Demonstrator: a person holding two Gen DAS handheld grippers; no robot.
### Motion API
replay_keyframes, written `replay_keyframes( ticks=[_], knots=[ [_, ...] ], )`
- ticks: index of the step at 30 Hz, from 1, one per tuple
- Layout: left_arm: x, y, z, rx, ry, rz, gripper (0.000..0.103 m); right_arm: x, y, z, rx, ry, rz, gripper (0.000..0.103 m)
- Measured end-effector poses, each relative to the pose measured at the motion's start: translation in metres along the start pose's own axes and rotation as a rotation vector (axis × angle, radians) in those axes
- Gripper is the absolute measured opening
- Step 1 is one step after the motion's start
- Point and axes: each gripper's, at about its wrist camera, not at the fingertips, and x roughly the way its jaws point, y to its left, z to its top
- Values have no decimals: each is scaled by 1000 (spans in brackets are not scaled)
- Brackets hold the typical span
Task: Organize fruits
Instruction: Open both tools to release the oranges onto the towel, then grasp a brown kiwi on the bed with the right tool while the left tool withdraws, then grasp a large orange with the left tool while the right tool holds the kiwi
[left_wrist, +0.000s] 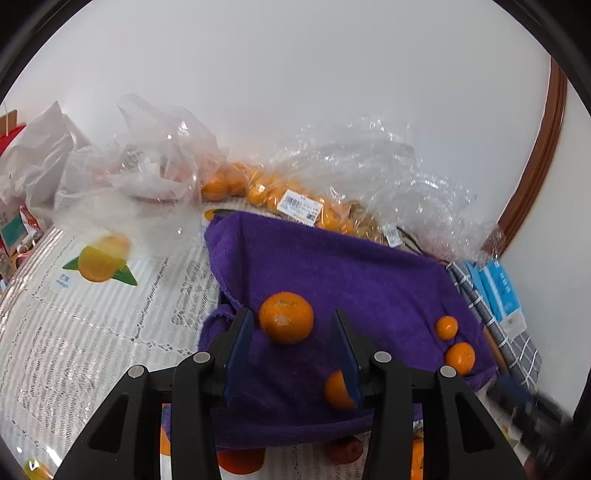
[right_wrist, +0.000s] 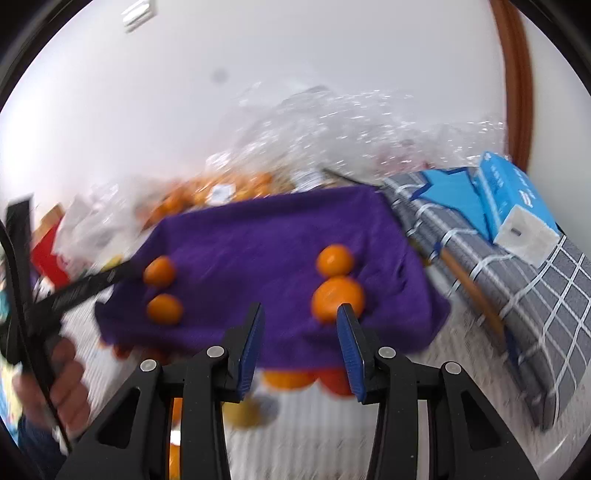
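Resting on purple towel (left_wrist: 351, 266): four mandarins (left_wrist: 285, 317). Left gripper (left_wrist: 293, 332) and right gripper (right_wrist: 301, 321): both parted, empty.

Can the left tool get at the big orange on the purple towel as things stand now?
Probably yes. The left tool is open, and the big orange lies on the purple towel just ahead between its fingers, with nothing in the way.

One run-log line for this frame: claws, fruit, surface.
left claw: open, empty | right claw: open, empty | fruit: four oranges on purple towel | bagged oranges behind
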Motion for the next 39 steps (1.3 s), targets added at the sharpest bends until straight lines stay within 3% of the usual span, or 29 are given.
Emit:
replay_keyframes(
  ticks=[4, 11, 14, 22, 30, 39],
  knots=[
    [-8, 5, 4, -13, -17, -2, 42, -3, 18, -21, -54, 61, 18, 28],
    [-50, 9, 5, 5, -73, 1, 44, -5, 30, -39, -93, 102, 59, 27],
    [-64, 25, -10, -26, -42, -23, 45, 2, 34, -42, -114, 122, 61, 27],
    [-72, 55, -53, -61, 9, -2, 45, 24, 30, -50, -130, 162, 37, 27],
    [-60, 44, -68, -3, 83, -2, 45, -9, 11, -62, -139, 148, -1, 27],
    [-57, 40, -71, 13, 94, 4, 45, -20, -12, -82, -76, 173, -26, 30]
  ],
)
